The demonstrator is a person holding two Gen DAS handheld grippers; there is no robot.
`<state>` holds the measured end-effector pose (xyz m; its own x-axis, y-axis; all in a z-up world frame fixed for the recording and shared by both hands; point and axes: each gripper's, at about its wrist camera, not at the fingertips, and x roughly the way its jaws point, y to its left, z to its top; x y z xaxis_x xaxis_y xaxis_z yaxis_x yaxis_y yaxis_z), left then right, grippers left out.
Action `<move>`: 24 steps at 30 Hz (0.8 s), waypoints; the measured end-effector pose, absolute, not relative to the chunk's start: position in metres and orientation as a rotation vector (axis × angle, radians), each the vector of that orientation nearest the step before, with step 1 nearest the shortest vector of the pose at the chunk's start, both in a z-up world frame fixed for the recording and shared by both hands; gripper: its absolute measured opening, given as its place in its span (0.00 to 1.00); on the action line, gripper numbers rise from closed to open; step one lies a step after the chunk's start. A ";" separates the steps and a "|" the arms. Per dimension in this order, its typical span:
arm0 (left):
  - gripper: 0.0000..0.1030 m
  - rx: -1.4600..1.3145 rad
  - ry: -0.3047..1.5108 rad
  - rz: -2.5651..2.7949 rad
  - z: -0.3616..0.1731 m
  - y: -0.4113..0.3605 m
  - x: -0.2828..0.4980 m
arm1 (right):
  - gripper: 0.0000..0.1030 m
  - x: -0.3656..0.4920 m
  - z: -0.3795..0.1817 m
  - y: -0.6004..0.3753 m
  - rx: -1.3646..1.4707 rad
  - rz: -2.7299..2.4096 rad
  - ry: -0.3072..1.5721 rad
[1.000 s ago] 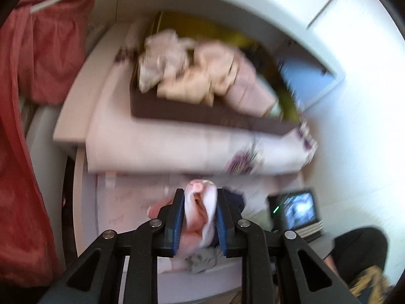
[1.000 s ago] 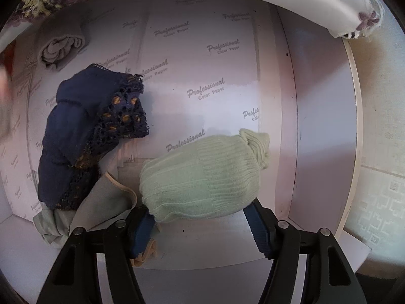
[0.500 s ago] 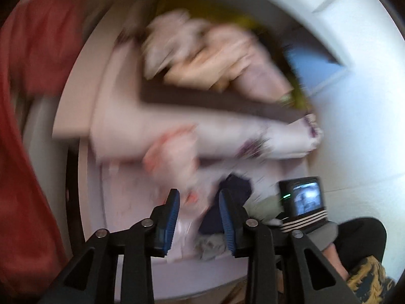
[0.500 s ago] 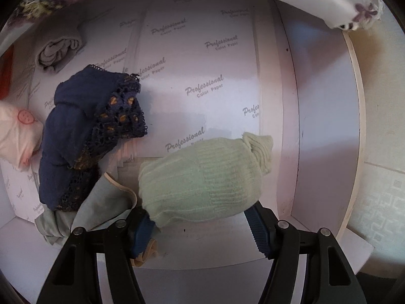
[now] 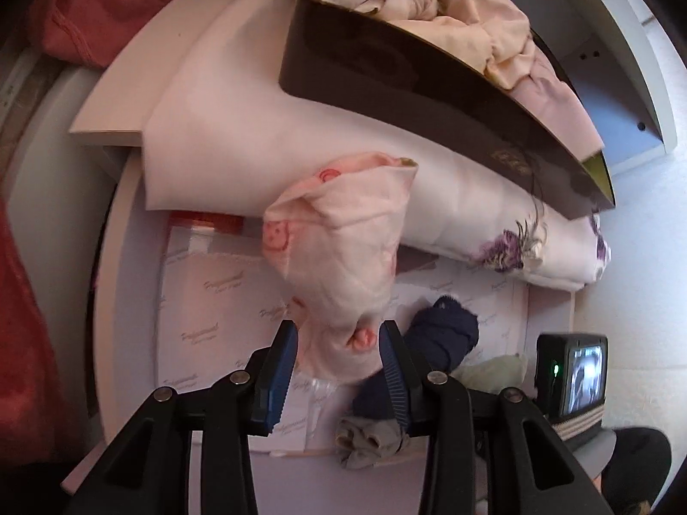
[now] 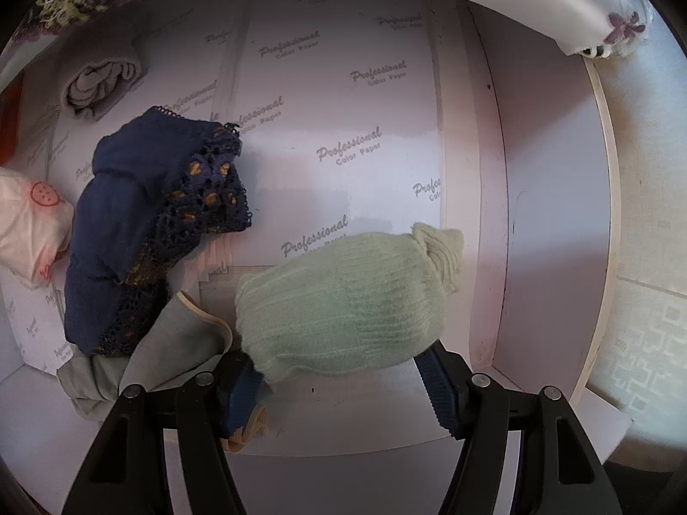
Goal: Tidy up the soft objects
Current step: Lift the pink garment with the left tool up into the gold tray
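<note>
Two grippers work over a paper-lined shelf (image 6: 343, 86). Beside the navy lace garment (image 6: 159, 223), the left gripper (image 5: 339, 365) has fingers spreading apart, a pink printed cloth bundle (image 5: 339, 257) loose between them. On the garment's other side, the right gripper (image 6: 339, 382) has fingers half-spread, clasping a pale green knit bundle (image 6: 343, 300). Grey cloth (image 6: 171, 343) crowds the near edge; a folded floral sheet (image 5: 300, 163) overhangs behind.

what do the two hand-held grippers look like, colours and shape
Both match. The left hand-held gripper and the right hand-held gripper each have two black angular fingers with triangular cut-outs and round silver screws, ending in blue ribbed pads. No cables, markings or sleeves show.
</note>
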<state>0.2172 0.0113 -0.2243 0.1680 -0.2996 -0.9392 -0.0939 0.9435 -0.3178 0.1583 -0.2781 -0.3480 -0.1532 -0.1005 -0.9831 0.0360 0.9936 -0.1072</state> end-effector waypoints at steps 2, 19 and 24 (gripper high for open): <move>0.46 -0.357 1.392 -0.175 -0.229 0.009 0.222 | 0.66 0.157 -0.346 -0.277 -0.058 -0.117 1.719; 0.31 -0.336 1.347 -0.224 -0.219 0.002 0.223 | 0.65 0.154 -0.343 -0.264 -0.092 -0.112 1.708; 0.32 -0.401 1.255 -0.273 -0.173 0.010 0.214 | 0.65 0.154 -0.343 -0.265 -0.093 -0.112 1.708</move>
<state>0.2139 0.0098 -0.1733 0.2928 -0.4136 -0.8621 -0.0184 0.8990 -0.4376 0.1542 -0.2647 -0.3428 -0.1395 -0.1266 -0.9821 0.0027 0.9917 -0.1283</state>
